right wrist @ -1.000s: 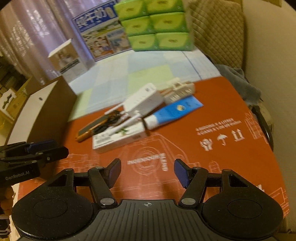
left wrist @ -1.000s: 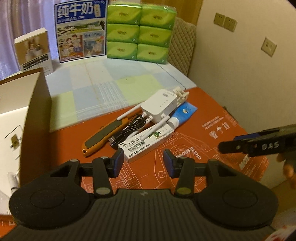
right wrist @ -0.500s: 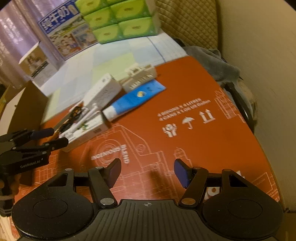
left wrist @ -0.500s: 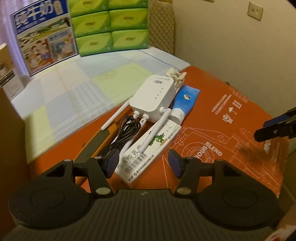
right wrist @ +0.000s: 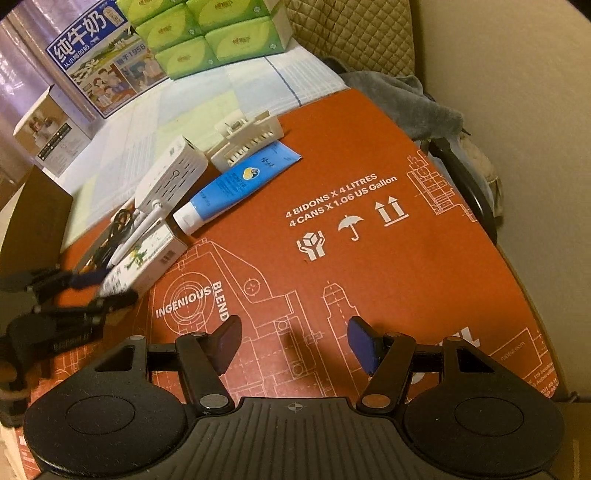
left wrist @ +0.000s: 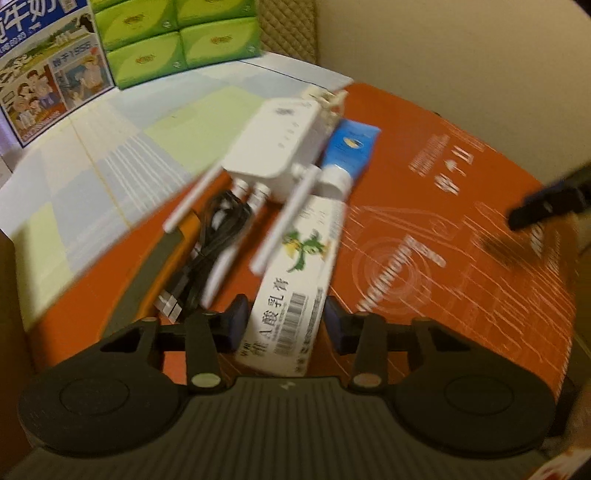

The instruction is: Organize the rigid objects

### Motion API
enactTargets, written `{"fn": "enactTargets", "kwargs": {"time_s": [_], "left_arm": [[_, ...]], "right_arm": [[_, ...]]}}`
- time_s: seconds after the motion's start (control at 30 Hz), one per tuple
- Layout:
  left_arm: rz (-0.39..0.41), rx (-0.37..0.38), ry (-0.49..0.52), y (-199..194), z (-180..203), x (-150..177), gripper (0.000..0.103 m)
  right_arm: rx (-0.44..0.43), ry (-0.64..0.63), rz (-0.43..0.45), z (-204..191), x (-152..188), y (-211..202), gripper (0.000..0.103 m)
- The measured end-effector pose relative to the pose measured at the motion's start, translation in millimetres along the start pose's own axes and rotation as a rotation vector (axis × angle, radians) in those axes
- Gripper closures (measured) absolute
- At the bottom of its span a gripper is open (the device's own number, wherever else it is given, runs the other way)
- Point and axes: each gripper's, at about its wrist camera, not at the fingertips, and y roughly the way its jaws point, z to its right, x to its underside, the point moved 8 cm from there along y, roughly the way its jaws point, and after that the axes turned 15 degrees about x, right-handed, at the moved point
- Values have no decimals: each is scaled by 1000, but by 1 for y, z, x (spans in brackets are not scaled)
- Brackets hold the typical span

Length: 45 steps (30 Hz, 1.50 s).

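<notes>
A long white ointment box with a barcode and a green plant print lies on the orange cardboard sheet. My left gripper is open, its jaws on either side of the box's near end. The box also shows in the right wrist view, with the left gripper around it. Beyond it lie a white router with antennas, a blue tube, a black cable and an orange utility knife. My right gripper is open and empty above the cardboard.
A white plastic clip part lies behind the router. Green tissue packs, a milk carton box and a small white box stand at the back on a checked cloth. A brown cardboard box wall is at the left.
My left gripper has moved forward and down until its open jaws straddle the white box's near end. My right gripper has drawn back to the right over the cardboard.
</notes>
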Motion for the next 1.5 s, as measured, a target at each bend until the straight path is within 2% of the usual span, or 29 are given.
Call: {"fn": "enactTargets", "kwargs": {"time_s": [0.23, 0.37, 0.43, 0.5, 0.57, 0.67, 0.8, 0.9, 1.23, 1.5], "left_arm": [[6, 4, -116, -21, 15, 39, 70], [-25, 1, -158, -28, 20, 51, 69], [-21, -9, -158, -27, 20, 48, 65], [-11, -31, -169, -24, 18, 42, 53], [-1, -45, -177, -18, 17, 35, 53], [9, -80, -203, -9, 13, 25, 55], [31, -92, -233, -5, 12, 22, 69], [40, -115, -265, -9, 11, 26, 70], [111, -256, -487, -53, -18, 65, 70], [176, -347, -601, -77, -41, 68, 70]], "right_arm": [[-16, -4, -1, -3, -3, 1, 42], [-21, -4, -8, -3, -3, 2, 42], [-26, -10, -11, -4, -4, 2, 42], [-31, -25, -9, -8, -4, 2, 43], [-36, -42, -4, -11, -3, 1, 42], [-40, -58, 0, -14, -3, 0, 42], [-51, -73, 10, -18, -4, -2, 42], [-72, -99, 25, -26, -7, -3, 42], [-226, -324, 108, -104, -21, -9, 43], [-352, -560, 255, -188, -35, -12, 43]]}}
